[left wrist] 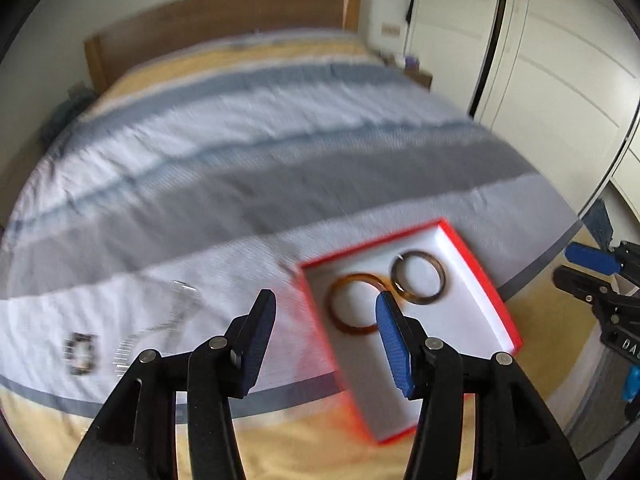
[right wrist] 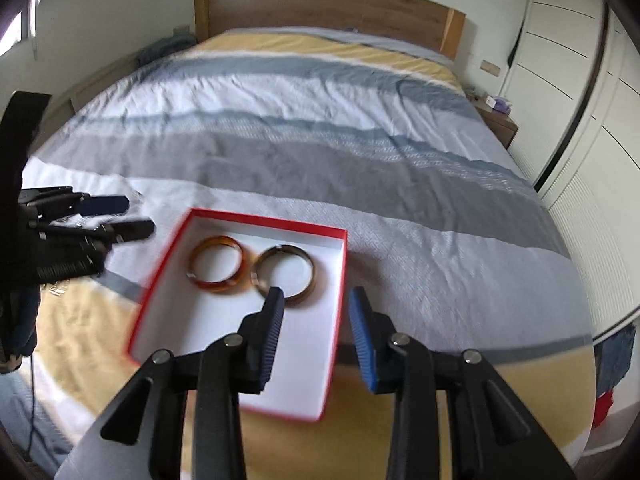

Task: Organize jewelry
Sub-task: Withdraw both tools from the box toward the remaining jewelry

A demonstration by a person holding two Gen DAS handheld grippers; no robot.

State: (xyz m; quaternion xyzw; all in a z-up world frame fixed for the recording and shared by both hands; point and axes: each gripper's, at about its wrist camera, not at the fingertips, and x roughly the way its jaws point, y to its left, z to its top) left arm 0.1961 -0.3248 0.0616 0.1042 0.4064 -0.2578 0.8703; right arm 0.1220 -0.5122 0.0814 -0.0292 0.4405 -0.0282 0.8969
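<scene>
A red box with a white inside [left wrist: 464, 320] [right wrist: 208, 356] lies on the bed. It holds an amber bangle [left wrist: 340, 316] [right wrist: 218, 264] and a darker brown bangle [left wrist: 418, 278] [right wrist: 285, 276] side by side. My left gripper [left wrist: 326, 304] is open and empty above the box's left edge; it also shows in the right wrist view [right wrist: 128, 216]. My right gripper [right wrist: 316, 300] is open and empty above the box's right wall; it also shows in the left wrist view [left wrist: 576, 264]. A thin silver chain [left wrist: 160, 320] and a small dark square piece [left wrist: 82, 352] lie on the cover, left of the box.
The striped bed cover [right wrist: 320, 140] fills the view, with a wooden headboard [right wrist: 328, 12] at the far end. A nightstand [right wrist: 496, 116] and white wardrobe doors [right wrist: 580, 80] stand at the right.
</scene>
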